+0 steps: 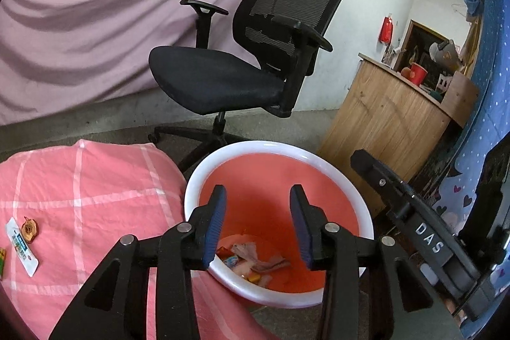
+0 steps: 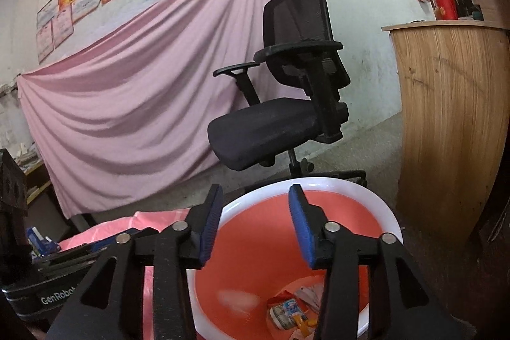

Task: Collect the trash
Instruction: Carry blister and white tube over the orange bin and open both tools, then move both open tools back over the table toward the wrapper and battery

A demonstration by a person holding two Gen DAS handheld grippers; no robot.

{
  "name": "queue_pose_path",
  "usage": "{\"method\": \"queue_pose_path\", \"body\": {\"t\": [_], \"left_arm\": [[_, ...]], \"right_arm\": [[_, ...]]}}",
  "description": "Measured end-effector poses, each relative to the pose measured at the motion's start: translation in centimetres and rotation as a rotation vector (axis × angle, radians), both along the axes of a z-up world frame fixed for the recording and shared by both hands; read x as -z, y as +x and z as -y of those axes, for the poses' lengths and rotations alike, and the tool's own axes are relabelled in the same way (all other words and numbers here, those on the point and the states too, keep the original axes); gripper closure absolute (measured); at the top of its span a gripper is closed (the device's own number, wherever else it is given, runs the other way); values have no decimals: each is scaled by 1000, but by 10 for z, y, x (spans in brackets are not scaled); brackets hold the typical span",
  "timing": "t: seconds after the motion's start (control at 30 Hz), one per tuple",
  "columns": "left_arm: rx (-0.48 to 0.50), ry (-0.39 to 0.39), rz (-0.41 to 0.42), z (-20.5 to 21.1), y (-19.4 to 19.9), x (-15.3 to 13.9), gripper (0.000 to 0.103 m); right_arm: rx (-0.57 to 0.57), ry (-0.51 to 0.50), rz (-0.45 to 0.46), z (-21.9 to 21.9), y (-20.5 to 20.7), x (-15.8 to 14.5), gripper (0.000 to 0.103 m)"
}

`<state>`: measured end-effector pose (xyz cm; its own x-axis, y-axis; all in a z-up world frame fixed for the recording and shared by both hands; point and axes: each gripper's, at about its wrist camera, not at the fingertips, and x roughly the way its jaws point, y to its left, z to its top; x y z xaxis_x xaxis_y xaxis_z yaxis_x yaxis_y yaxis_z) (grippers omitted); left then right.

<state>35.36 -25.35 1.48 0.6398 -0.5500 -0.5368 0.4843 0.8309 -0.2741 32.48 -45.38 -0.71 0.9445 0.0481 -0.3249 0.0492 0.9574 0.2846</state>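
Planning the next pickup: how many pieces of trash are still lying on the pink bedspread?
3 visible, all at the bedspread's left edge: a long white wrapper, a small round brown piece beside it, and a scrap cut off by the frame. More may lie out of view.

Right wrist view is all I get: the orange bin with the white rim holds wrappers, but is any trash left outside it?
Observer: Yes. On the pink checked bedding, left of the orange plastic bin with the white rim, lies a long white wrapper.
Operator: Anything else there?
Observer: A small round golden-brown piece lies right beside that wrapper.
Operator: Is the left gripper carrying something?
Observer: No, the left gripper is open and empty above the bin.
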Motion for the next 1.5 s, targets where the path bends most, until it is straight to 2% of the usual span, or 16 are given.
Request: {"method": "queue_pose_path", "body": {"t": [0.13,0.2,0.3,0.4,0.43,0.47,0.53,0.57,0.6,0.7,0.73,0.87,1.1,1.33,1.5], "left_arm": [[-20,-9,9,-7,0,-6,65],[-37,-16,21,-13,-2,-10,57],[-66,-22,41,-24,-4,-16,57],[-101,-16,63,-37,-6,-24,54],[-118,-12,73,-43,-8,-27,51],[-139,-6,86,-49,-10,-30,45],[-176,-3,115,-61,-15,-36,40],[-193,-2,128,-68,-18,-38,35],[-214,1,143,-75,-21,-40,24],[-295,2,217,-99,-35,-47,4],[-319,3,246,-107,-41,-49,3],[-405,42,318,-136,-57,-55,2],[-510,58,376,-186,-82,-57,2],[-608,107,409,-230,-104,-50,2],[-675,137,417,-260,-121,-40,2]], "right_arm": [[-2,-9,3,-1,1,-1,53],[-3,-12,9,-2,0,-2,52],[-5,-15,18,-3,0,-4,50],[-7,-16,35,-6,-2,-8,42],[-8,-16,44,-8,-3,-9,36],[-10,-15,59,-10,-5,-11,33],[-16,-16,77,-15,-6,-15,26],[-20,-16,90,-19,-7,-18,24],[-22,-16,103,-22,-9,-20,20],[-27,-20,154,-35,-13,-28,7],[-29,-22,172,-39,-14,-30,0],[-78,-33,254,-63,-20,-40,0],[-187,-92,370,-112,-32,-52,0],[-285,-155,413,-155,-35,-54,0],[-336,-170,410,-180,-34,-50,0]]}}
